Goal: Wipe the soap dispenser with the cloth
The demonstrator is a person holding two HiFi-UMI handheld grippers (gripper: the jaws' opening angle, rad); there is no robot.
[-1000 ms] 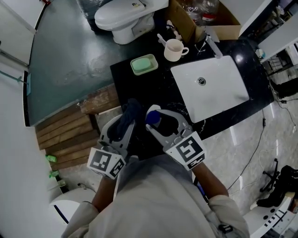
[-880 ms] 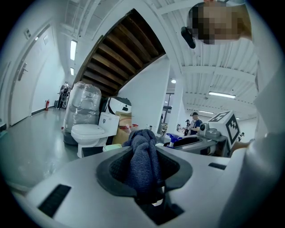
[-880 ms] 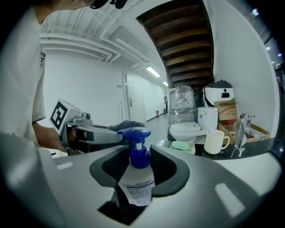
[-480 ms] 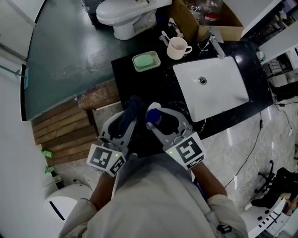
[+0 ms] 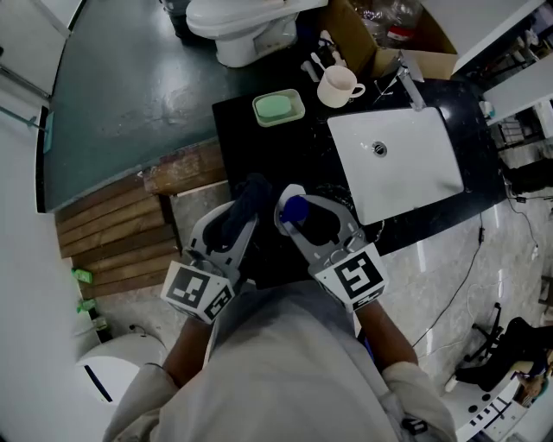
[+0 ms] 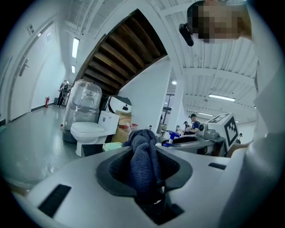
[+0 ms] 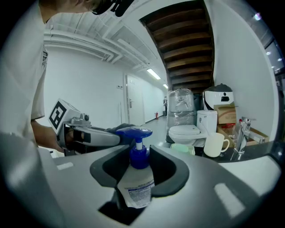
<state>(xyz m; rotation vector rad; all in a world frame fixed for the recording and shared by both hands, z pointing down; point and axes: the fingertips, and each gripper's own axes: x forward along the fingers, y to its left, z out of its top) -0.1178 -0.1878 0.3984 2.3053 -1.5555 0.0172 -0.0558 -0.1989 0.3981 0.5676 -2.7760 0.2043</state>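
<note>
My left gripper [image 5: 248, 197] is shut on a dark blue cloth [image 5: 244, 207], which hangs bunched between its jaws [image 6: 144, 160]. My right gripper [image 5: 300, 214] holds the soap dispenser [image 7: 138, 180], a white bottle with a blue pump head [image 5: 295, 208]. Its jaws have just been closing with the bottle between them, and they now press on the bottle's sides. Both grippers sit side by side over the near edge of the black counter [image 5: 246, 142]. Cloth and pump head are a short way apart. In the right gripper view the left gripper [image 7: 119, 133] points at the pump.
On the counter stand a green soap dish [image 5: 278, 108], a cream mug [image 5: 338, 86] and a white sink [image 5: 397, 160] with a faucet [image 5: 409, 86]. A toilet [image 5: 251, 22] and a cardboard box [image 5: 389, 39] stand behind. A wooden pallet [image 5: 112, 233] lies left.
The head view has shifted slightly, so the counter sits a little higher right. Both grippers keep their places, with cloth and dispenser still in them.
</note>
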